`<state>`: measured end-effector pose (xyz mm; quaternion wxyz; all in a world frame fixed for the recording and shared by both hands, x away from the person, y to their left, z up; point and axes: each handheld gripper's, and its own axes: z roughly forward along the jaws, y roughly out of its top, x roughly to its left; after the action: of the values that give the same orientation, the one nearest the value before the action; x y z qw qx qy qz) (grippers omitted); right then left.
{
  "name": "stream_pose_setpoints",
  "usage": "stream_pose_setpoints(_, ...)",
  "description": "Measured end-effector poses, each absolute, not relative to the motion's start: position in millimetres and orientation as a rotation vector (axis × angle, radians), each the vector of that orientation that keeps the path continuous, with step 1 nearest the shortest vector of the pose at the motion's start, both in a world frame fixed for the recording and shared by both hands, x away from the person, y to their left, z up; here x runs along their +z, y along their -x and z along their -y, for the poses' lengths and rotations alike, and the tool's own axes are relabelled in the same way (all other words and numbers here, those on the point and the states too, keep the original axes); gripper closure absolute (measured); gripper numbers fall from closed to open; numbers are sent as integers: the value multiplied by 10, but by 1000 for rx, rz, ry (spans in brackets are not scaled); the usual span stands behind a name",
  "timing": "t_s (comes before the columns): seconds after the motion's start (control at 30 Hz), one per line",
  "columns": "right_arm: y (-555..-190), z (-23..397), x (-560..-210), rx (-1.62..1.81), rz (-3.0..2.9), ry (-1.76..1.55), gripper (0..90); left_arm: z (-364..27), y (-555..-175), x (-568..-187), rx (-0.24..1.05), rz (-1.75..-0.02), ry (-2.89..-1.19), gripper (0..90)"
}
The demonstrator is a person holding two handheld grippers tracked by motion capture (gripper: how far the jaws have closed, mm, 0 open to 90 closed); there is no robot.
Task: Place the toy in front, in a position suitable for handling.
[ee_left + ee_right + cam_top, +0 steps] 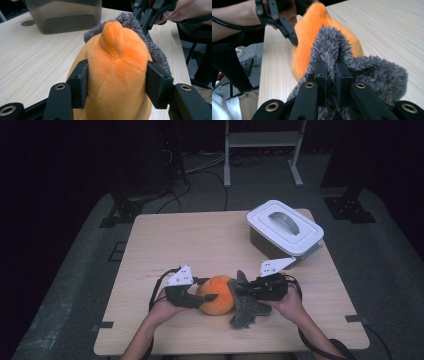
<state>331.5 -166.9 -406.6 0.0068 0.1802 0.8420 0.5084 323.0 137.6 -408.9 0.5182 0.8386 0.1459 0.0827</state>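
Orange plush [115,75] clamped in left tool [192,296], grey furry cover [342,52] pinched by right tool [250,290]; peeling barely started, lidded bin [284,227] far right.

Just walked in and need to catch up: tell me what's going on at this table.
A person is working a plush toy with a pair of tongs in each hand, near the front edge of the wooden table. The left tongs press their pads on both sides of the orange plush body. The right tongs are pinched shut on the toy's grey fuzzy part, which lies against the orange body's right side. A lidded plastic container sits untouched at the table's far right.
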Motion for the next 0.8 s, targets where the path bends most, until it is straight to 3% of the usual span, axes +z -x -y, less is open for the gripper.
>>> stream_pose_setpoints(0.27, -3196, 1625, -3897, 1610, -2560, -466, 811, -1305, -3188, -4059, 212, -328, -2016, 424)
stream_pose_setpoints(0.6, -3315, 1673, -4073, 1492, -2632, -537, 809, -1330, -3208, -4067, 216, -356, -2004, 425)
stream_pose_setpoints(0.8, -3250, 1676, -3925, 1601, -2556, -494, 808, -1304, -3206, -4055, 221, -368, -2000, 425)
